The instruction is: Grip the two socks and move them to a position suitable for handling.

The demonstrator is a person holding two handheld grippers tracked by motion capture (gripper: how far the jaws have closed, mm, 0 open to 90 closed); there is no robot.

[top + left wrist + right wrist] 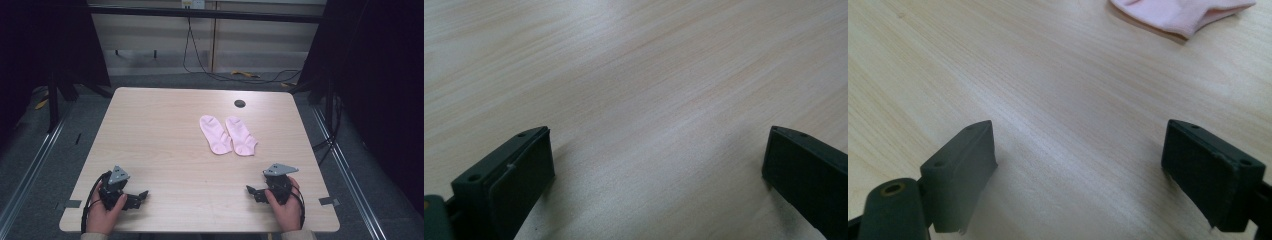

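Note:
Two pink socks lie flat side by side on the wooden table point(165, 150), the left sock point(215, 133) and the right sock point(241, 135), a little right of centre. My left gripper point(141, 196) rests near the front left edge, held by a hand, its jaws wide apart over bare wood point(656, 150). Near the front right edge my right gripper point(251, 190) stands open too, with nothing between its jaws point(1078, 145). A pink sock point(1183, 12) shows at the top of the right gripper view, well beyond the jaws.
A small dark round hole point(240, 103) sits in the tabletop behind the socks. Cables point(210, 70) trail on the floor behind the table. Dark frame posts and metal rails point(30, 165) flank both sides.

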